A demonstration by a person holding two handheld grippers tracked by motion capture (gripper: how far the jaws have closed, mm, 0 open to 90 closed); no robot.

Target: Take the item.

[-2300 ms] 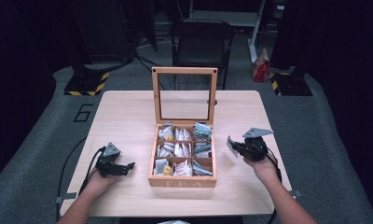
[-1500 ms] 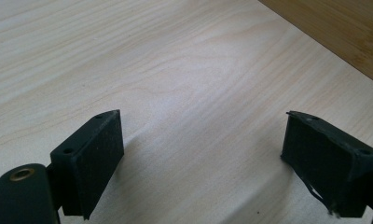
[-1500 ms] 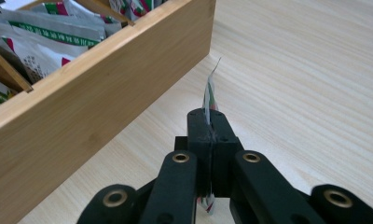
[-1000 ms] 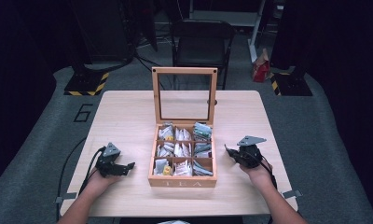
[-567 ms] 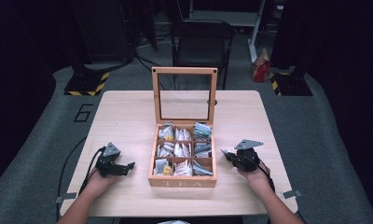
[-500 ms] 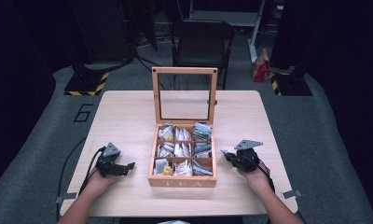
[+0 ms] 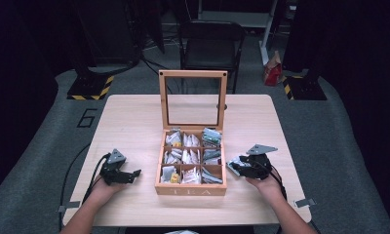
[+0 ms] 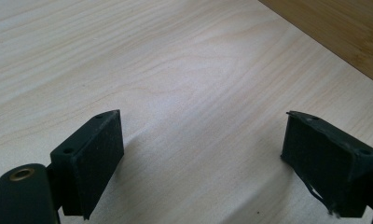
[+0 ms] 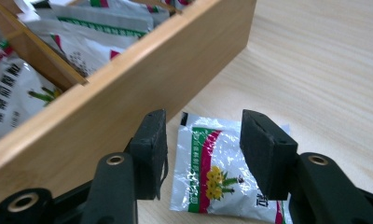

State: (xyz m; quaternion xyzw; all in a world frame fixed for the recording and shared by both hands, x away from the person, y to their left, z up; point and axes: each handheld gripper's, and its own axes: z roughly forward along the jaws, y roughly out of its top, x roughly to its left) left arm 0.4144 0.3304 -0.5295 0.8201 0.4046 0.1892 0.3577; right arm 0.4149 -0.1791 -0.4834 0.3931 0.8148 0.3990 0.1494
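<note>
The right gripper (image 9: 203, 154) straddles a tea sachet (image 9: 222, 172) beside the tea box (image 7: 190, 187), jaws parted to pinch it; the left gripper (image 8: 203, 163) rests wide open, empty.

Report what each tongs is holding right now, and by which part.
Nothing is held. The left tongs stand open over bare table. The right tongs are open around a tea packet lying flat beside the tea box, jaws not closed on it.

"TEA" on wooden box (image 7: 190, 191); floor "6" (image 7: 87, 118)
</note>
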